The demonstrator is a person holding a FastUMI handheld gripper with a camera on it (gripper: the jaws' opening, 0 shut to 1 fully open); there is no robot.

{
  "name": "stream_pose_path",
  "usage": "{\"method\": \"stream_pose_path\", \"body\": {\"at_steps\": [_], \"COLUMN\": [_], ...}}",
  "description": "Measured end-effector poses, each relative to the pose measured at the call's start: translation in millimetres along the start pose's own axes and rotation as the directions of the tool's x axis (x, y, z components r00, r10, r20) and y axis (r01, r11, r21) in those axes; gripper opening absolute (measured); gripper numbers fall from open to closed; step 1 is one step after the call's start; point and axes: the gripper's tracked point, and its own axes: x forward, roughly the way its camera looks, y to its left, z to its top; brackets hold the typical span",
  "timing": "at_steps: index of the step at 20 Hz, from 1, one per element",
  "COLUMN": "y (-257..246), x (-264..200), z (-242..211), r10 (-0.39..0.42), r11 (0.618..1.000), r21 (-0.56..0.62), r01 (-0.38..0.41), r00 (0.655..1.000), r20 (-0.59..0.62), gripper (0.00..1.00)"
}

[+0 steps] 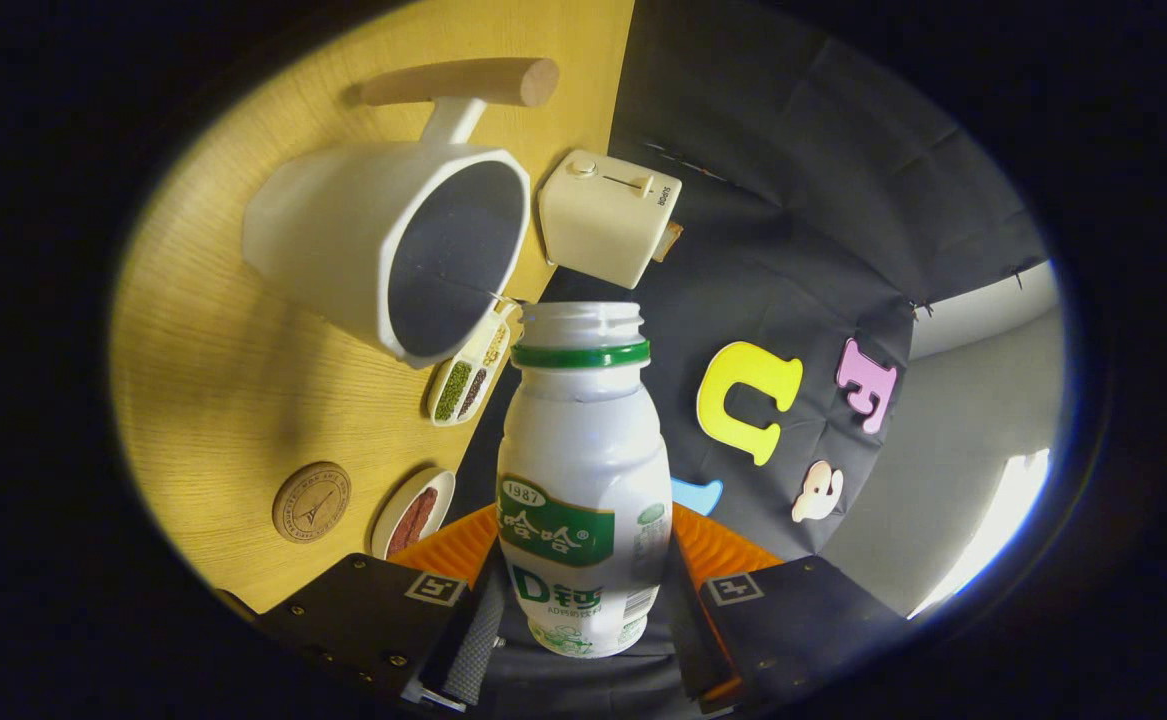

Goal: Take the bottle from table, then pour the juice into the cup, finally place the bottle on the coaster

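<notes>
Two fingers (486, 625) clamp the uncapped bottle (583, 480) at its base, seemingly tilted, mouth near the white cup (383, 250) on the tabletop (213, 400), coaster (312, 502) nearby.

The bottle (583, 480) is white plastic with a green neck ring and green label, uncapped, its mouth open. It is clamped between the fingers of the gripper (583, 620). The cup (393, 250) is white with a wooden handle, on the wooden table (213, 380) beyond the bottle mouth. The round wooden coaster (311, 502) lies near the table edge.
</notes>
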Motion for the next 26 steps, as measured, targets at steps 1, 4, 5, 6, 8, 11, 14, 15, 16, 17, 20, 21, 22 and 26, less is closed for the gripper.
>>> {"method": "stream_pose_path", "body": {"at_steps": [1, 4, 5, 6, 8, 11, 14, 15, 16, 17, 20, 21, 22, 26], "y": [0, -2, -2, -2, -2, -2, -1, 0, 0, 1, 8, 12, 16, 20], "x": [1, 0, 0, 0, -2, -1, -1, 0, 1, 0, 1, 1, 1, 1], "z": [-1, -1, 0, -1, 0, 1, 1, 1, 1, 1, 1, 2, 4, 4], "r10": [-0.007, -0.021, -0.021, -0.021, -0.026, -0.031, -0.034, -0.032, -0.027, -0.022, 0.013, 0.029, 0.044, 0.048], "r11": [1.0, 1.0, 1.0, 1.0, 1.0, 0.999, 0.999, 0.999, 0.999, 0.999, 0.994, 0.991, 0.985, 0.968], "r21": [0.01, 0.0, 0.0, 0.002, 0.0, 0.012, 0.027, 0.033, 0.037, 0.045, 0.105, 0.134, 0.165, 0.245], "r01": [0.007, 0.021, 0.021, 0.021, 0.026, 0.031, 0.035, 0.032, 0.027, 0.022, -0.012, -0.029, -0.044, -0.049], "r00": [1.0, 1.0, 1.0, 1.0, 0.999, 0.999, 0.999, 0.999, 1.0, 1.0, 1.0, 1.0, 0.999, 0.999], "r20": [-0.006, -0.017, -0.018, -0.021, -0.02, -0.017, -0.014, -0.013, -0.014, -0.013, -0.007, -0.003, 0.005, 0.012], "gripper": [0.72, 0.72, 0.72, 0.72, 0.72, 0.72, 0.72, 0.72, 0.72, 0.72, 0.72, 0.72, 0.72, 0.72]}}
